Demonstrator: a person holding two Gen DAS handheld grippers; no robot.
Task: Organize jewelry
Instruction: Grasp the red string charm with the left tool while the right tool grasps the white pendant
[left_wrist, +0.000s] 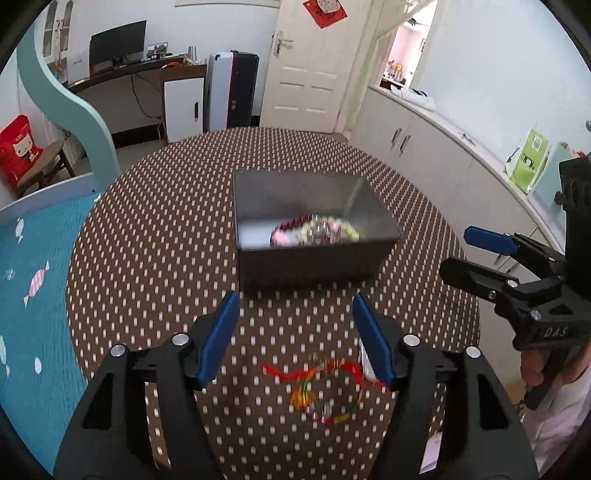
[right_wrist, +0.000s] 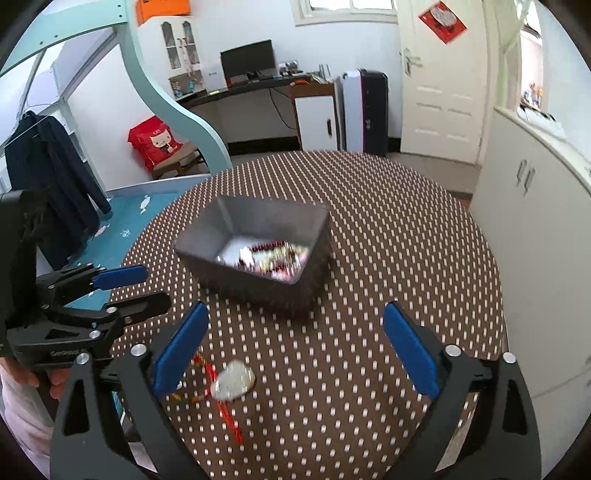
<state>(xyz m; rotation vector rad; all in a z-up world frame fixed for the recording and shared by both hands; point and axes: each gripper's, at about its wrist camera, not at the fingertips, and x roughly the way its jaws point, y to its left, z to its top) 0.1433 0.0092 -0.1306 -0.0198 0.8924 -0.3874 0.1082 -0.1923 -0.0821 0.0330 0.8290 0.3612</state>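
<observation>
A dark grey box (left_wrist: 310, 266) stands mid-table and holds several bead bracelets (left_wrist: 317, 230); it also shows in the right wrist view (right_wrist: 258, 273) with the bracelets (right_wrist: 273, 258). A red cord bracelet with coloured beads (left_wrist: 321, 387) lies on the table near me, below my open, empty left gripper (left_wrist: 295, 328). In the right wrist view the red cord (right_wrist: 218, 391) and a pale silvery piece (right_wrist: 234, 380) lie by the left finger of my open, empty right gripper (right_wrist: 295, 347). The right gripper (left_wrist: 461, 254) appears at the left view's right edge, the left gripper (right_wrist: 147, 288) at the right view's left edge.
The round table (left_wrist: 147, 240) has a brown cloth with white dots. A bed with a blue cover (left_wrist: 33, 280) lies to the left, white cabinets (left_wrist: 443, 162) to the right. A desk with a monitor (right_wrist: 251, 59) and a door (right_wrist: 439, 92) stand behind.
</observation>
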